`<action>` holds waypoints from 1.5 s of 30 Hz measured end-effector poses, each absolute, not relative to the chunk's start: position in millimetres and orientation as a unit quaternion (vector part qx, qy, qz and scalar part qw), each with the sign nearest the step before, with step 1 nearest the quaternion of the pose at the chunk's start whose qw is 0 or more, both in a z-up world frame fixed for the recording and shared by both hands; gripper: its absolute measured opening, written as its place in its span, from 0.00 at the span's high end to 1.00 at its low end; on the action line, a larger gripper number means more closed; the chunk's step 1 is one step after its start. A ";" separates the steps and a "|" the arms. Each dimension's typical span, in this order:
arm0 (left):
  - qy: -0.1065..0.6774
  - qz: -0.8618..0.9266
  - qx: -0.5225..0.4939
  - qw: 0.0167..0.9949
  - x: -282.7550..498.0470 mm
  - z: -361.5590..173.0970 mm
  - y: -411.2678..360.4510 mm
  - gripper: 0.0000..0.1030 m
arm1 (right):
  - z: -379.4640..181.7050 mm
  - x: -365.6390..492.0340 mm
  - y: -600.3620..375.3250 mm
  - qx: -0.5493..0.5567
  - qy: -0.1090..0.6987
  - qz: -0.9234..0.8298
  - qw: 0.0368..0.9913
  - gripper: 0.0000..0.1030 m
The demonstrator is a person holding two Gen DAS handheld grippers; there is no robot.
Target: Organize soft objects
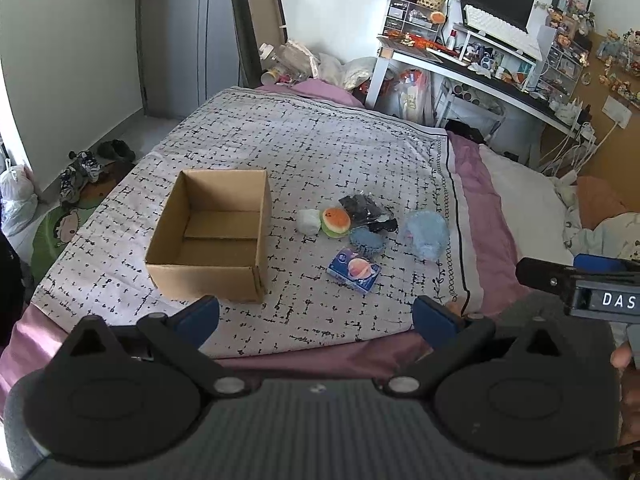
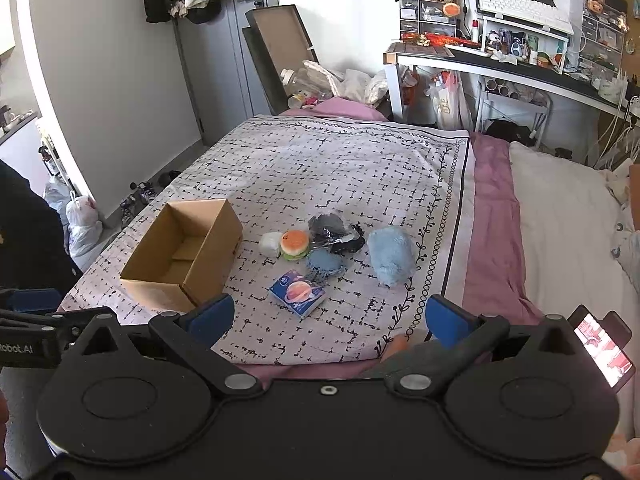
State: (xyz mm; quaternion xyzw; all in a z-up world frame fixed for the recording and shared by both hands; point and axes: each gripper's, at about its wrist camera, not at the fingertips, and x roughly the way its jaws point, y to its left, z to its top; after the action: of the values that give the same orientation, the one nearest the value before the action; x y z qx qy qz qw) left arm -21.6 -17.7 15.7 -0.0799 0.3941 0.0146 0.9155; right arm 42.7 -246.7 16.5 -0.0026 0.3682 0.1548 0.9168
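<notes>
- Left gripper (image 1: 316, 314) and right gripper (image 2: 330, 318) are hovering with jaws apart, holding nothing.
- Soft objects (image 2: 324, 248) are lying clustered right of the cardboard box (image 2: 182, 256).
- Risk: a pinch is likely catching neighbouring items, dragging them.

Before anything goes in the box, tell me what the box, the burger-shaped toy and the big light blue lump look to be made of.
Box: brown corrugated cardboard, matte, with cut edges and a folded flap inside.
Burger-shaped toy: probably soft foam, smooth and slightly shiny, orange top over a green layer.
Light blue lump: plush or fleece, by its fuzzy, shaggy surface and blurred outline; the exact fibre cannot be told.
</notes>
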 end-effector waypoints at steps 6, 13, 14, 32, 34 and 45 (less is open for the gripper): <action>0.393 0.022 -0.082 0.915 -22.0 16.0 -13.1 0.01 | 16.0 43.0 -246.4 -0.003 0.368 0.155 0.917 0.00; 0.395 0.023 -0.082 0.915 -21.0 15.7 -10.9 0.01 | 15.6 43.3 -245.2 -0.006 0.370 0.157 0.916 0.00; 0.395 0.023 -0.082 0.915 -21.3 15.7 -11.1 0.01 | 15.7 43.4 -245.0 -0.006 0.370 0.157 0.916 0.00; 0.396 0.017 -0.074 0.915 -17.9 16.8 -15.7 0.01 | 14.5 43.9 -243.6 -0.006 0.369 0.156 0.916 0.00; 0.397 0.017 -0.074 0.914 -16.1 16.5 -16.0 0.01 | 13.6 44.9 -243.2 -0.006 0.370 0.156 0.916 0.00; 0.406 0.018 -0.070 0.911 -4.5 12.8 -20.0 0.01 | 8.5 57.9 -247.7 0.000 0.378 0.160 0.912 0.00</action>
State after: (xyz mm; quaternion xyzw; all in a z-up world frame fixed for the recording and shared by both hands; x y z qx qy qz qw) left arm -4.5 -20.0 12.8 -0.0696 0.4063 0.0182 0.9109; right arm 57.9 -247.7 8.5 -0.0003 0.3777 0.1603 0.9120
